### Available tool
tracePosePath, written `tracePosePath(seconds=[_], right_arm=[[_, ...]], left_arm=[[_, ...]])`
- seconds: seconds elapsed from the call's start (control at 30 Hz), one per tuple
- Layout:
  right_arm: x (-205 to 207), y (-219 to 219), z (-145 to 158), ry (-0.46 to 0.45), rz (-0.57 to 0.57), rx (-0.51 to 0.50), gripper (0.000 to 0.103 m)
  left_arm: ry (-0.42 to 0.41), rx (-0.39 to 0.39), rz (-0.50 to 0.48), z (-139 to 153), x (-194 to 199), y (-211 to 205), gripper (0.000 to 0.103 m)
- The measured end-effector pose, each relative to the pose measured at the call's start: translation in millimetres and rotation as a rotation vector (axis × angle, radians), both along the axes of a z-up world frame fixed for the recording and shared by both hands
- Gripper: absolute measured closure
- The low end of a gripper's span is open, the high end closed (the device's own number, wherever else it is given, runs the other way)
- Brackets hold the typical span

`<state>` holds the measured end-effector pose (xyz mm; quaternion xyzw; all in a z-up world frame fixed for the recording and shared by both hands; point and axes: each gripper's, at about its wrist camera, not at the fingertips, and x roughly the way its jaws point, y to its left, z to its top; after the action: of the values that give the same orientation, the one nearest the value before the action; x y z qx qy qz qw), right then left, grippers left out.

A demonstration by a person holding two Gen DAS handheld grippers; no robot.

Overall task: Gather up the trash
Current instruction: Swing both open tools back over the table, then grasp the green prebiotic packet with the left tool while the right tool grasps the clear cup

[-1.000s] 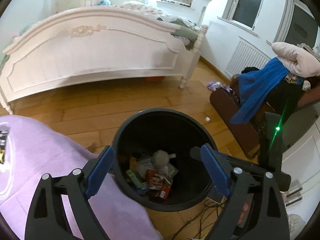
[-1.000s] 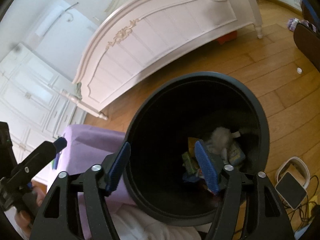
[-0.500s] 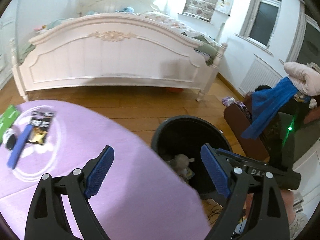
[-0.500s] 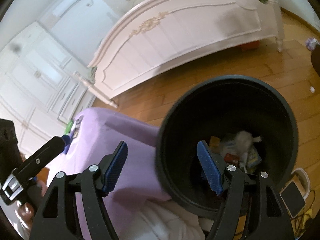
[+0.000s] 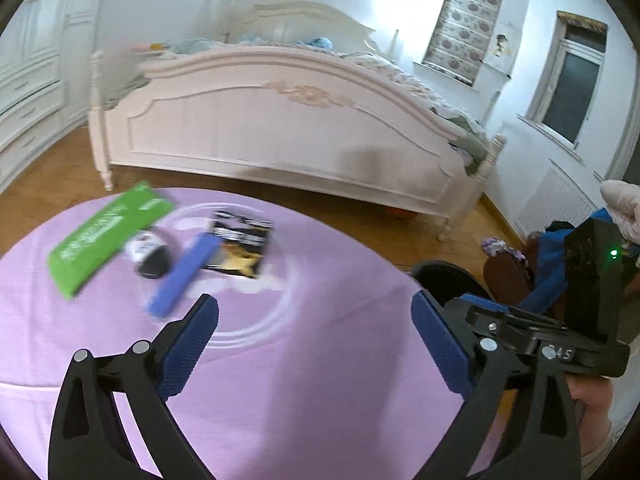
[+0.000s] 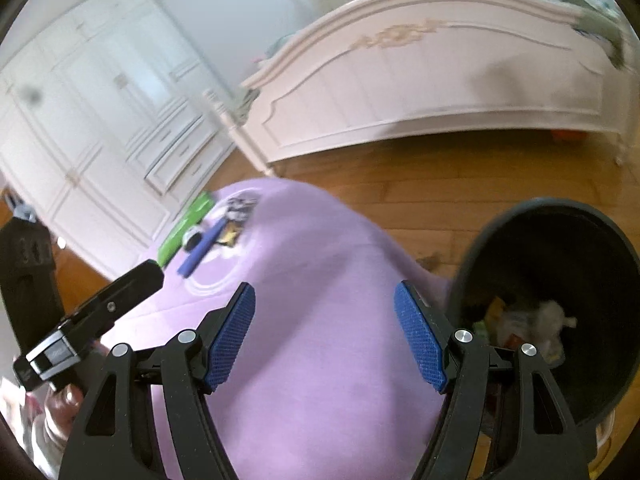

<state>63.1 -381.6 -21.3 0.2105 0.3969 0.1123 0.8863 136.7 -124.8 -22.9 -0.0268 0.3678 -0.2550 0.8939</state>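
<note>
On the purple-covered round table (image 5: 320, 360) lie a green packet (image 5: 104, 236), a small black-and-white round thing (image 5: 150, 256), a blue bar-shaped wrapper (image 5: 184, 276) and a black snack bag (image 5: 242, 246). My left gripper (image 5: 316, 344) hovers over the table short of them, its jaws opening wide with nothing between them. My right gripper (image 6: 326, 336) is open and empty above the table's near side. The black trash bin (image 6: 560, 240) stands on the floor at the right, with wrappers and a white wad (image 6: 552, 316) inside. The same litter (image 6: 208, 236) shows far left in the right wrist view.
A white bed (image 5: 280, 132) stands beyond the table on the wooden floor (image 6: 420, 196). White wardrobes (image 6: 100, 128) line the left wall. A chair with blue cloth (image 5: 548, 268) sits at the right. A hand grips each tool's handle.
Both grippers swung left, from over the bin to over the purple table. The litter on the table came into view. The left jaws spread a little wider.
</note>
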Motion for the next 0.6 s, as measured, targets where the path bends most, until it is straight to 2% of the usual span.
tracePosePath(seconds=[0.3,0.47,0.6], right_arm=[[31.5,65.1,10.8,-0.013,0.132,-0.064,0.031],[44.5,89.7,12.1,-0.014,0.188,-0.094,0.031],[56.8,107.5,10.2,-0.006,0.23,-0.12,0.031]], left_arm=[[-0.044,0.046,0.151,1.3,34.8,85.5,0.007],[-0.043,0.137,0.159,-8.0,64.7,111.3,0.007],[-0.022,0.193,0.12,-20.6,87.6,119.5,0.007]])
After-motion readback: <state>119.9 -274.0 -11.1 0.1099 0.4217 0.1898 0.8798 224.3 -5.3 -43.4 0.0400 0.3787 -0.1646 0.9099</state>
